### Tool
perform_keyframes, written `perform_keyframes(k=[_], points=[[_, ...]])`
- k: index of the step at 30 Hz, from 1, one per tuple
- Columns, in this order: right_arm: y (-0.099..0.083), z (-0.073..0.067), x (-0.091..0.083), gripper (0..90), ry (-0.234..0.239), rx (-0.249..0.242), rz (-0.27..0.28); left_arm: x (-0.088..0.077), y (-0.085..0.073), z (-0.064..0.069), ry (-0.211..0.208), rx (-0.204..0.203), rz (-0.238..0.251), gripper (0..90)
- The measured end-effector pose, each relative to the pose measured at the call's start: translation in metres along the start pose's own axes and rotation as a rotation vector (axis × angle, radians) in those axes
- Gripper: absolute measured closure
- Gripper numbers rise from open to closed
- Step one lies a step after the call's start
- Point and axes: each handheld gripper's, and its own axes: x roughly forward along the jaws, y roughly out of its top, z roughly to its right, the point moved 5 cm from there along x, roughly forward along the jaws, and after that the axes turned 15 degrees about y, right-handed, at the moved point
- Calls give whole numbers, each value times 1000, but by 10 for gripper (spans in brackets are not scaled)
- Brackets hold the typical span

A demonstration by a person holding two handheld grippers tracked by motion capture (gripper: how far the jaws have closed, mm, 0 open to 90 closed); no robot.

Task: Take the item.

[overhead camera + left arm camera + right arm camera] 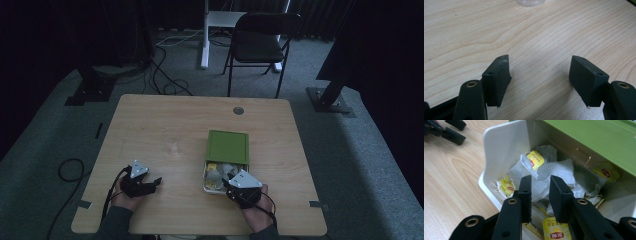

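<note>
A white box point(205, 184) holds several tea bags point(218, 173) with yellow tags, and its green lid point(227, 146) is slid back over the far part. My right gripper point(228, 182) hangs over the box's near end. In the right gripper view its jaws point(540, 180) stand a narrow gap apart just above a white tea bag point(554, 170), inside the white wall point(499, 150) and under the green lid point(594, 142). My left gripper point(156, 182) rests low over bare wood left of the box, wide open point(540, 60) with nothing between its fingers.
A clear cup point(174, 148) stands mid-table, and its base point(530, 2) lies ahead of the left jaws. A round grommet point(238, 110) sits near the table's far edge. Beyond the table are a black folding chair point(262, 42) and floor cables point(165, 80).
</note>
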Motion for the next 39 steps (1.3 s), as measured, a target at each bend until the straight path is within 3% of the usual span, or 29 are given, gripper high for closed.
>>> perform_keyframes(k=[4, 8, 17, 39], points=[[-2, 0, 4, 741, -2, -3, -23, 0, 0, 0, 0, 0, 0, 343], [-3, 0, 6, 889, 10, 18, -17, 0, 0, 0, 0, 0, 0, 343], [8, 1, -10, 897, 22, 29, 40, 0, 0, 0, 0, 0, 0, 342], [37, -4, -41, 897, 24, -36, 106, 0, 0, 0, 0, -2, 0, 342]])
